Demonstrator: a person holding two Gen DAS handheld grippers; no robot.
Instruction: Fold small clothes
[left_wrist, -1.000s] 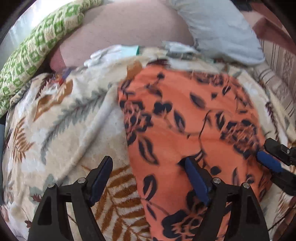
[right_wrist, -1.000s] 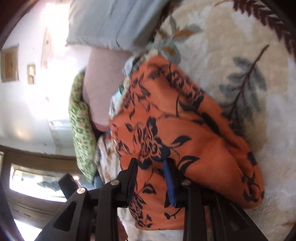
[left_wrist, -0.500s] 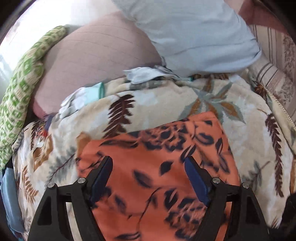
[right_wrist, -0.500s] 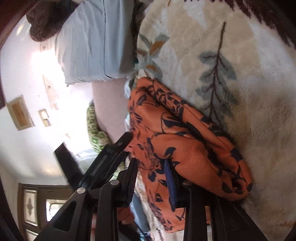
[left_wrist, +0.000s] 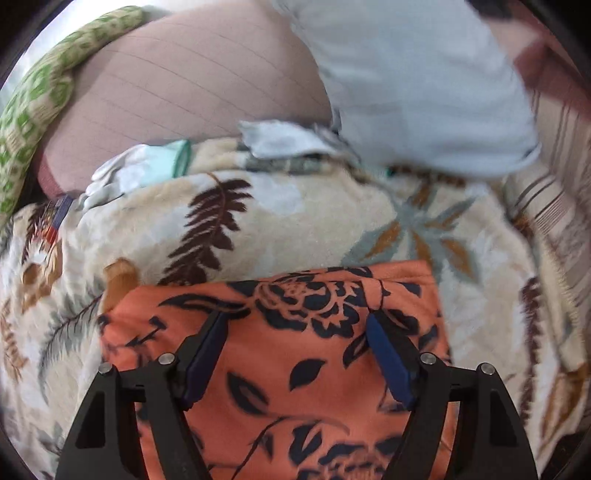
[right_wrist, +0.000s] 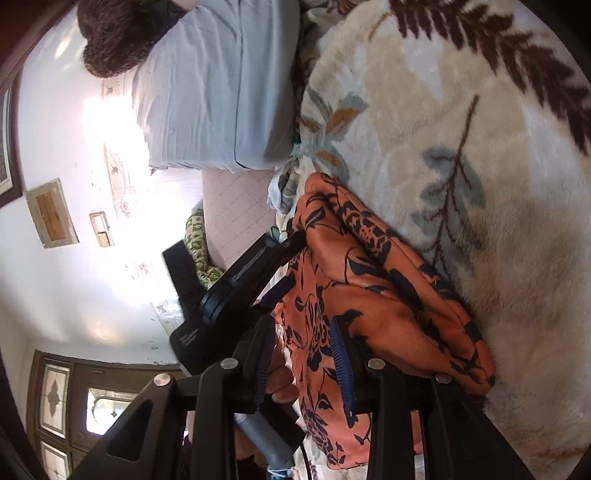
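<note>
No legible writing or brand marks in either view; the dark device in the right wrist view carries small print, too blurred to read.

Left hand-held gripper (left_wrist: 295, 332): black frame, blue pads, jaws wide apart above the orange garment (left_wrist: 306, 369), nothing pinched between them. Garment is thin woven cloth, orange with a navy rose-and-leaf print, folded to a rough rectangle, lower centre of the left wrist frame.

Right hand-held gripper (right_wrist: 301, 343): jaws narrow, clamped on a bunched edge of the same garment, lower centre of its frame; the cloth there is creased and rolled.

Garment lies on a plush blanket (left_wrist: 295, 221), cream pile with brown fern and grey-orange leaf motifs.

Beyond, in the upper part of the left wrist frame: small pale crumpled clothes (left_wrist: 147, 170) at the blanket edge, a pink quilted cushion (left_wrist: 192, 81), a pale blue pillow (left_wrist: 424, 85), and a green-patterned knit cloth (left_wrist: 33, 107) at upper left.
</note>
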